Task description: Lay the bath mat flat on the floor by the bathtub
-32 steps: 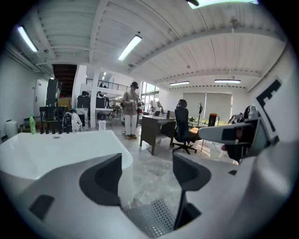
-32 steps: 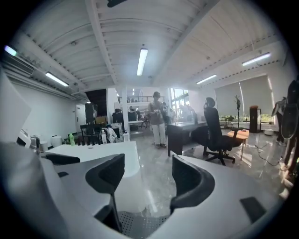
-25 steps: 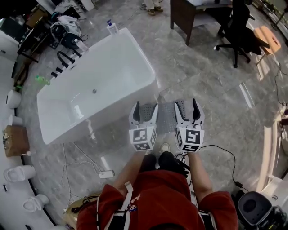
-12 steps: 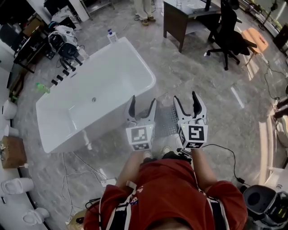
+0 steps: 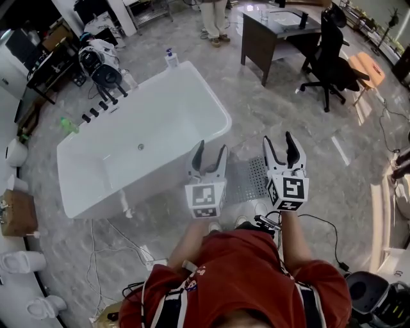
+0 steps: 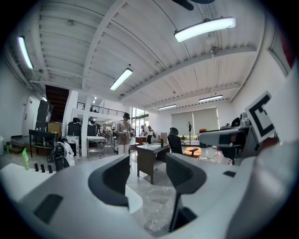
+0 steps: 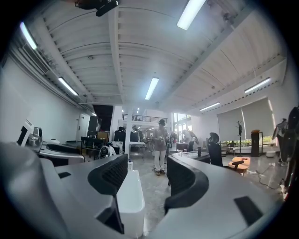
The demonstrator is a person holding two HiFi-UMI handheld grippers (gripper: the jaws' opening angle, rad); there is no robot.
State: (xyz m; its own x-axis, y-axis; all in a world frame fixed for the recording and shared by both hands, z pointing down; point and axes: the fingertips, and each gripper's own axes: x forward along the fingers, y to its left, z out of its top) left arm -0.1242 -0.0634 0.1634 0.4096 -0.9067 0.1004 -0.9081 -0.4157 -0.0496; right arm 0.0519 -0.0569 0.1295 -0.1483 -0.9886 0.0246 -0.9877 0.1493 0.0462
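Note:
The grey dotted bath mat [image 5: 246, 182] lies flat on the marble floor right beside the white bathtub [image 5: 179, 96], partly hidden behind my two grippers. In the head view my left gripper [image 5: 211, 148] and right gripper [image 5: 278, 139] are held up side by side above the mat and point away from me. Both are open; their jaws have just been closing a little, with nothing between them. Only the room shows between the jaws of the left gripper [image 6: 147, 175] and of the right gripper [image 7: 142, 175] in their own views.
A dark desk [image 5: 275, 29] and a black office chair [image 5: 330, 57] stand beyond the mat, with a person [image 5: 211, 19] near them. A bottle [image 5: 170, 59] sits at the tub's far end. Cables [image 5: 320, 224] trail on the floor at right; toilets [image 5: 19, 262] line the left edge.
Both grippers have risen off the mat, which stays on the floor. Their jaws stand slightly narrower than before.

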